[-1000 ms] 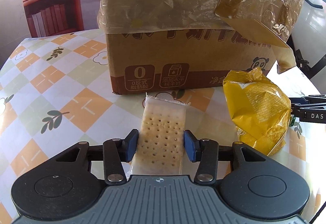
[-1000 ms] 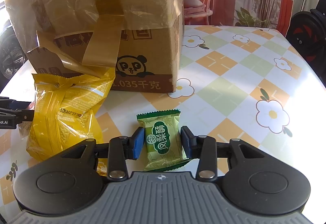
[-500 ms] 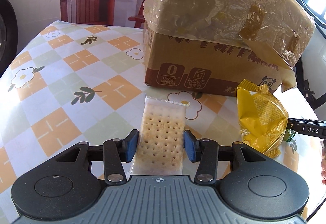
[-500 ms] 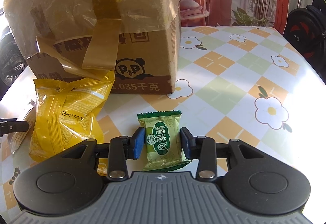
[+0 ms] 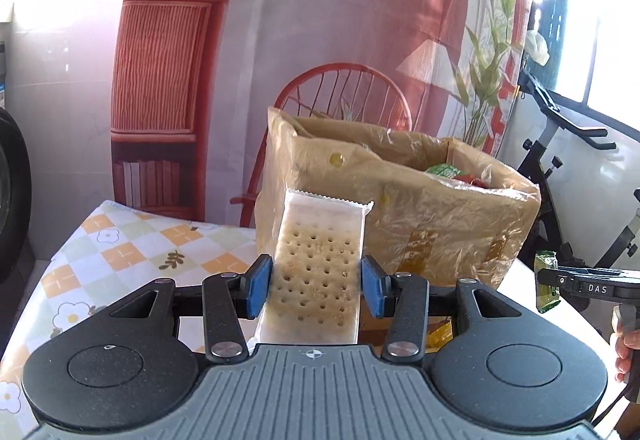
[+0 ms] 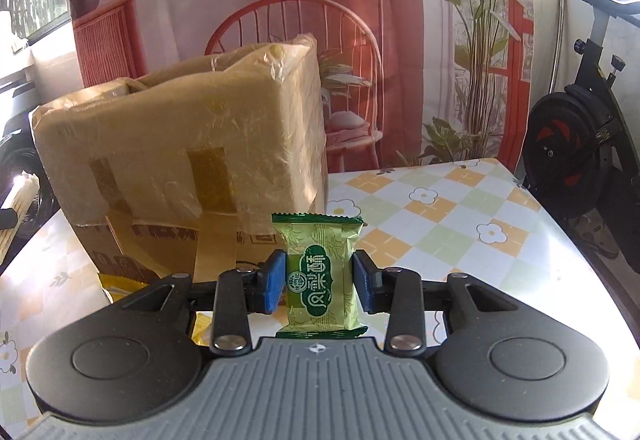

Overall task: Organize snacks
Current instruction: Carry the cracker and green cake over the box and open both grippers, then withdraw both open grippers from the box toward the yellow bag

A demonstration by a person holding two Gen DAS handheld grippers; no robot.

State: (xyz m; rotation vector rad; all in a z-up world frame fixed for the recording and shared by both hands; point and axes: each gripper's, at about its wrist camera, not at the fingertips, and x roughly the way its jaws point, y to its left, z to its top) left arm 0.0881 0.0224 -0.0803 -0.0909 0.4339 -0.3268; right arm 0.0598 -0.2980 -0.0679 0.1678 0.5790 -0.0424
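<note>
My left gripper (image 5: pixel 317 286) is shut on a clear-wrapped cracker packet (image 5: pixel 320 272) and holds it in the air in front of the cardboard box (image 5: pixel 400 216). The box is plastic-lined, open at the top, with snack packets inside. My right gripper (image 6: pixel 319 282) is shut on a green pastry packet (image 6: pixel 320 276), lifted beside the same box (image 6: pixel 180 168). The right gripper and its green packet (image 5: pixel 547 280) show at the right edge of the left wrist view. A yellow snack bag (image 6: pixel 120 286) lies on the table by the box, mostly hidden by the gripper.
The table (image 6: pixel 460 224) has a checked flower-pattern cloth. An exercise bike (image 6: pixel 580 160) stands to the right of the table. A printed backdrop with a red chair (image 5: pixel 344 96) hangs behind. The person's hand (image 5: pixel 626 344) shows at the far right.
Both grippers have risen from the table with their packets, from level with the box's base to near its top. The box's open top now shows in the left wrist view.
</note>
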